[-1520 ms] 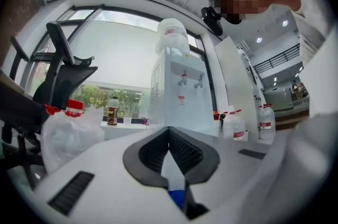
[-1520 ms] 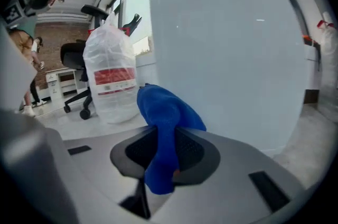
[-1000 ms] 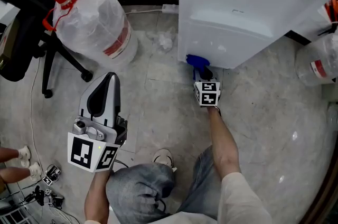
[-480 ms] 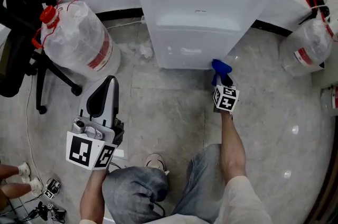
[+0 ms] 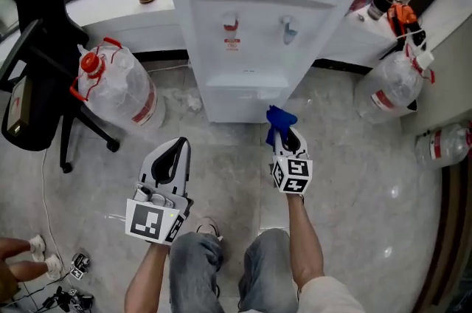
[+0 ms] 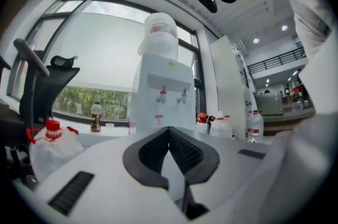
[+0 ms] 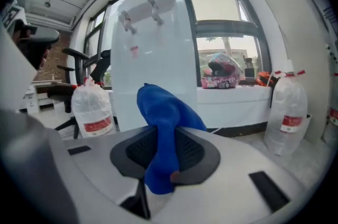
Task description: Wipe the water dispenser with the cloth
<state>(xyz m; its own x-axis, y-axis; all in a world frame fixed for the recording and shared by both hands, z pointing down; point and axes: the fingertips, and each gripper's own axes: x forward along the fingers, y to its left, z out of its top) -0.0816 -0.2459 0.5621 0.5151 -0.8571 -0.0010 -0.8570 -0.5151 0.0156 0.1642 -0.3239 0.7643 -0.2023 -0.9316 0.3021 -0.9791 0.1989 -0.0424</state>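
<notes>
The right tongs [image 5: 283, 130] are clamped on a bunched blue cloth [image 5: 278, 117]. The cloth is held in the air in front of the lower panel of the tall white water dispenser [image 5: 251, 31], towards its right front corner and apparently not yet touching it. The left tongs [image 5: 174, 153] hang back over the grey stone floor [image 5: 354, 179], closed and empty. To wipe well, I judge the wad should be pressed flat on the panel and drawn in overlapping strokes, with the hard tips kept off the plastic. Only the right gripper view shows the cloth pinched mid-length, a lump above the pads and a tail below. Only the left gripper view shows its pads meeting on nothing.
</notes>
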